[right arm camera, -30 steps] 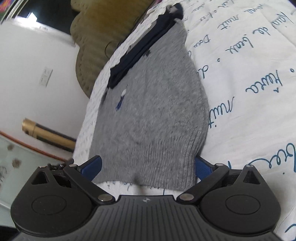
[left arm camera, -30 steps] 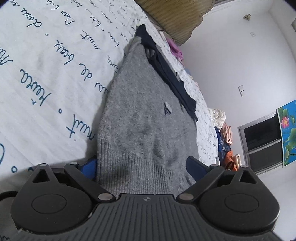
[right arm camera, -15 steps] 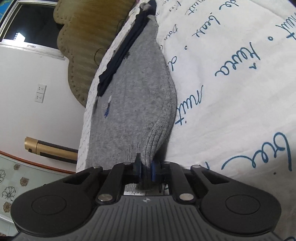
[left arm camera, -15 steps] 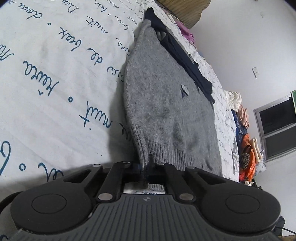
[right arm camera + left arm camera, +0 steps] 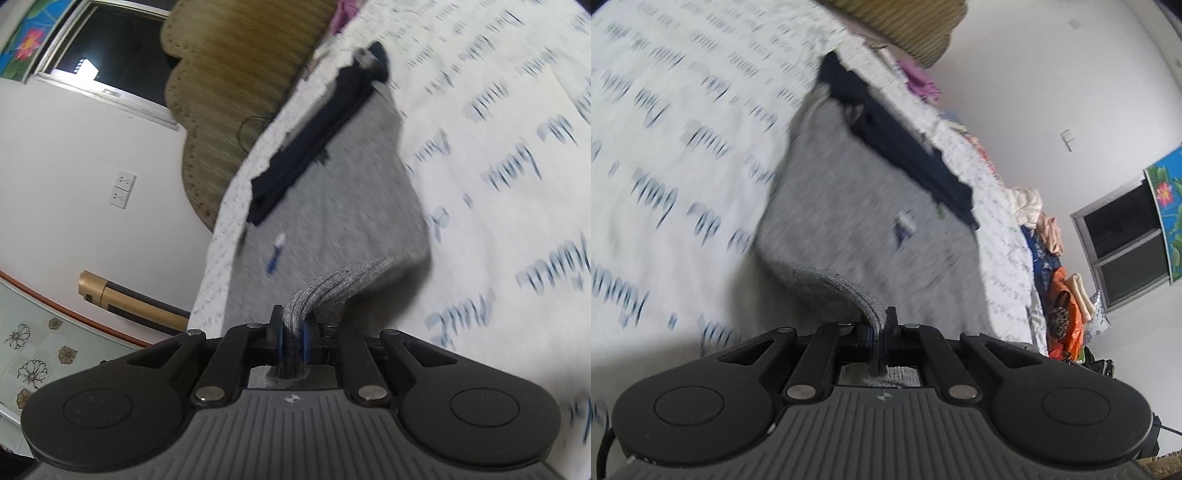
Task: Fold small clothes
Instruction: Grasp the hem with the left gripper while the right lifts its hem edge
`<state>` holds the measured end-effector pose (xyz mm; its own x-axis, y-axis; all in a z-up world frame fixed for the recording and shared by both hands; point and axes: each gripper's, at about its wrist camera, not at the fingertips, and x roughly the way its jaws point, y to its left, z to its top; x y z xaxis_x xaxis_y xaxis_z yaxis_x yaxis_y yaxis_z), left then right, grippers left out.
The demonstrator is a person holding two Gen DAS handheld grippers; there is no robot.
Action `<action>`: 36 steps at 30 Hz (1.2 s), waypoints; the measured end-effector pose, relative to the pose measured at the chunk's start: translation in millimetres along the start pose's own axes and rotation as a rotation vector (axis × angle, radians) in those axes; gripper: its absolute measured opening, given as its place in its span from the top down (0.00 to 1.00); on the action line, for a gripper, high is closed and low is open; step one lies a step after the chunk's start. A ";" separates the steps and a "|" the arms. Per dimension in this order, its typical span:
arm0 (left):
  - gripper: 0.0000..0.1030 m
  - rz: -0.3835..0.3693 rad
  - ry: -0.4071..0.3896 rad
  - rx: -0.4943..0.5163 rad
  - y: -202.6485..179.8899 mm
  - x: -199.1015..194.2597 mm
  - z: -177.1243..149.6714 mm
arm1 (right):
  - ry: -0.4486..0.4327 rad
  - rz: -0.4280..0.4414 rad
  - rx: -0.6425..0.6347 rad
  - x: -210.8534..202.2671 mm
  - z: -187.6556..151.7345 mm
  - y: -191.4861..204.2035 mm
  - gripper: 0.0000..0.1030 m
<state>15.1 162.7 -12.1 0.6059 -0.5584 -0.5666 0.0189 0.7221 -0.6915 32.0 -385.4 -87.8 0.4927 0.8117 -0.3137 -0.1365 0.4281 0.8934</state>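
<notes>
On the bed, in the left wrist view, the grey sweater [image 5: 849, 206] lies flat over the white sheet [image 5: 665, 147] with blue handwriting print. The left gripper [image 5: 881, 332] is clenched on the ribbed hem at one corner, and this corner is lifted off the sheet and curls up into the fingers. A dark navy garment [image 5: 905, 147] lies on the far part of the sweater, touching it. Beyond it, at the bed edge, is a pile of clothes [image 5: 1049, 236], and a window [image 5: 1123, 240] is in the white wall. The picture is blurred, so the small emblem on the sweater cannot be read.

From the right wrist view, the right gripper [image 5: 293, 339] is also clenched on the ribbed hem of the sweater [image 5: 332, 192], at the other corner, which rises from the sheet [image 5: 498, 147] into the blue pads. The navy garment [image 5: 317, 136] lies along the far side. A brown headboard [image 5: 240, 66] stands behind the bed, with a wall socket [image 5: 123, 190] near it.
</notes>
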 end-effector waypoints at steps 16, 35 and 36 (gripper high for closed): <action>0.97 -0.024 -0.167 0.200 -69.9 67.5 172.1 | -0.173 0.040 -0.058 56.0 170.4 6.2 0.91; 0.97 0.181 -0.177 0.081 -16.4 227.9 322.5 | -0.143 -0.052 0.130 199.1 320.1 -91.0 0.91; 0.97 0.199 -0.174 0.082 -12.7 235.0 325.8 | -0.143 -0.061 0.145 202.9 322.9 -95.1 0.91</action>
<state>416.3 155.3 9.6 0.7315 -0.3286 -0.5974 -0.0544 0.8452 -0.5316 422.4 -389.7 -132.5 0.6145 0.7172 -0.3285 0.0170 0.4043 0.9145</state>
